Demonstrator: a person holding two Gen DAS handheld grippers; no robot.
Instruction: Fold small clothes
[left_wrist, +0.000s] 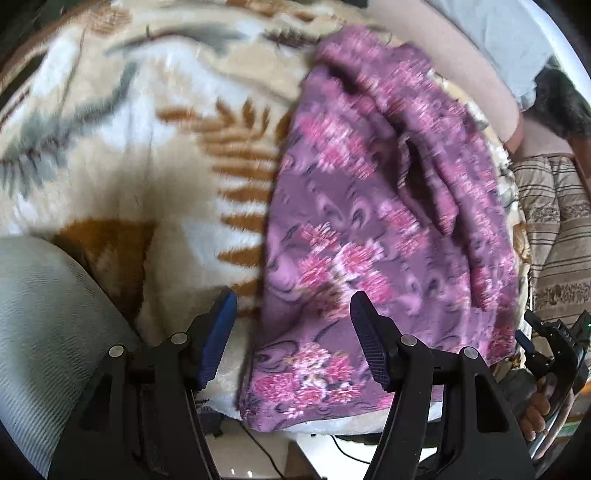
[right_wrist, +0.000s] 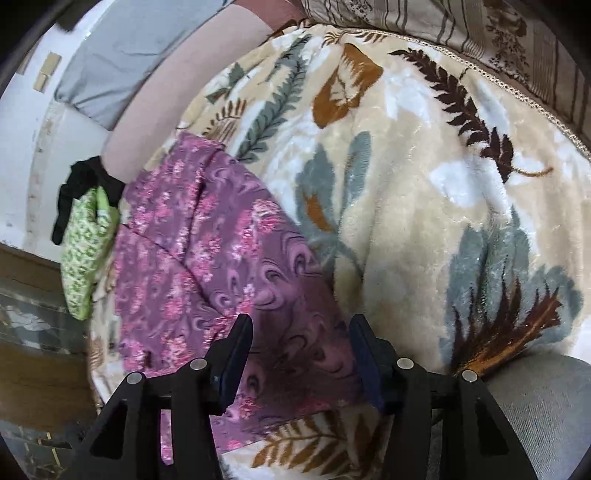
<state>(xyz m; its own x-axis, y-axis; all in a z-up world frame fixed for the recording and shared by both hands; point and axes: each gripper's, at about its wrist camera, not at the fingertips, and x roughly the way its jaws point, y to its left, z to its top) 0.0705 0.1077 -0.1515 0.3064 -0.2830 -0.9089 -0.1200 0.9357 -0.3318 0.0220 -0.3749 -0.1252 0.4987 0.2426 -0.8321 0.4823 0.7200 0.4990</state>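
Where folds bunch, purple pink-flowered garment, rumpled on leaf-print blanket

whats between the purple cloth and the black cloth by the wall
In the right wrist view a green patterned cloth lies between the purple cloth and the black cloth, overlapping the black one.

Purple pink-flowered garment, cream leaf-print blanket, green patterned cloth.

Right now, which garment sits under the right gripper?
The purple floral garment, spread on the leaf-print blanket beneath the open right gripper. The green patterned one and black one lie at the blanket's far edge.
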